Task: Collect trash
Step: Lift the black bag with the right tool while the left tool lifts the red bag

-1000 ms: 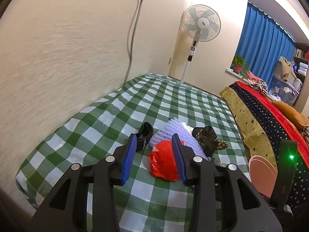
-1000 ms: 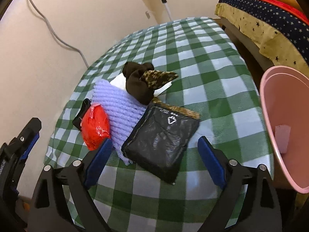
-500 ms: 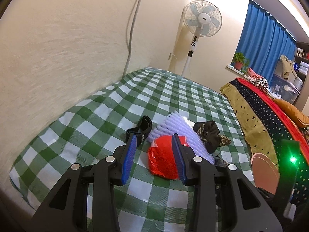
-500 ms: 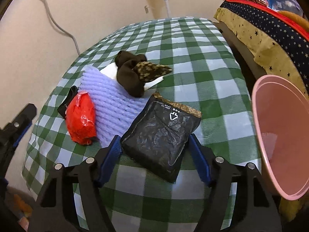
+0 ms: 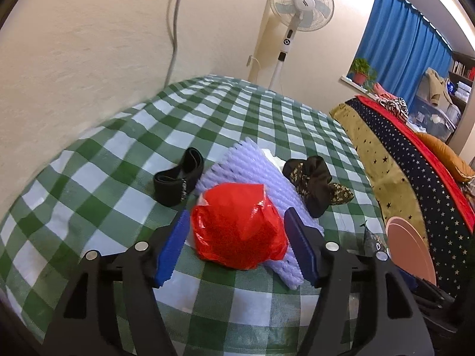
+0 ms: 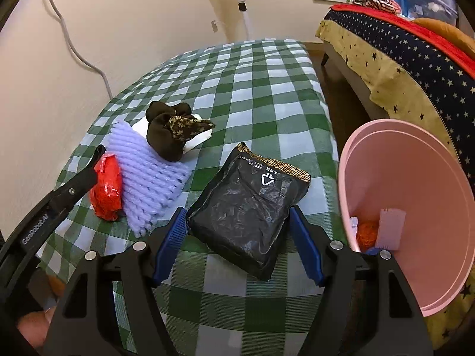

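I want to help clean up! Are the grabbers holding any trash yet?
Not yet. The left gripper straddles the red bag, jaws just opened. The right gripper straddles the black packet, pads seemingly not gripping.

One red bag, one black pouch, one pink bin.

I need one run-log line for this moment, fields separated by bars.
left gripper: open, jaws just widened around crumpled red plastic bag | right gripper: open, straddling flat black foil pouch | pink plastic bin: some trash inside

Left gripper: jaws just opened wider, straddling the red plastic bag, pads not pressing.
Bag: lies on the purple foam netting.
Surface: green checked cloth.
Black strap: left of netting.
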`<action>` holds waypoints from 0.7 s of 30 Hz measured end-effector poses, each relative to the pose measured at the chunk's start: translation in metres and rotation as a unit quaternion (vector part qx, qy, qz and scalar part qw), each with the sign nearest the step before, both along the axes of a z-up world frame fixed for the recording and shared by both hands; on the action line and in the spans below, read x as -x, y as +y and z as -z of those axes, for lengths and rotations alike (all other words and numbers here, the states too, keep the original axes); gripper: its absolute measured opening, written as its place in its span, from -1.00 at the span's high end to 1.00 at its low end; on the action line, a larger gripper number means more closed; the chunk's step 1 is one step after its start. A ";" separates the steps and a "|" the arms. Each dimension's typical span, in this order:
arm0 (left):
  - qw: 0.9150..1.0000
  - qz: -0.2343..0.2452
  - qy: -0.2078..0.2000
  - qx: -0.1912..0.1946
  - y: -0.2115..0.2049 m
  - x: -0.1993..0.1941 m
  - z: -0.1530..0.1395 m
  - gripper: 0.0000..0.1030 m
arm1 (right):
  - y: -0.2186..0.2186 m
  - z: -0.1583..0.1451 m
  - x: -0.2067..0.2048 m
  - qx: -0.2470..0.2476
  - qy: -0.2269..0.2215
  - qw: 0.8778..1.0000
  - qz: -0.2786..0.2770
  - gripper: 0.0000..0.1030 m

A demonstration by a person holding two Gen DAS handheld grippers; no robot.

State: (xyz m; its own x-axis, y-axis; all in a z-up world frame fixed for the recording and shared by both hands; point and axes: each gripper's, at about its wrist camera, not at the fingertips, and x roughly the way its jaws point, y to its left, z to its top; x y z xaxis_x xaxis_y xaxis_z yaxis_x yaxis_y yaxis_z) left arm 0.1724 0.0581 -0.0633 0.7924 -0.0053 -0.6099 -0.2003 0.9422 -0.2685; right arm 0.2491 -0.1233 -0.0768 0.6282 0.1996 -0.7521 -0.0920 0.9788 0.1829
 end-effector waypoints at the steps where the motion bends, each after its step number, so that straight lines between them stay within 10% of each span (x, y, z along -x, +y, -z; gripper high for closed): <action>1: 1.000 0.002 0.002 0.000 0.000 -0.001 0.001 -0.33 | -0.001 0.000 0.000 0.000 -0.001 1.000 0.000 -0.34; 16: 0.999 0.019 0.042 0.014 -0.001 -0.015 0.016 -0.32 | -0.001 -0.007 0.003 -0.002 -0.016 1.000 -0.006 -0.34; 21: 0.999 0.025 0.035 0.009 -0.004 -0.012 0.015 0.04 | 0.001 -0.013 0.008 0.005 -0.029 0.999 -0.012 -0.34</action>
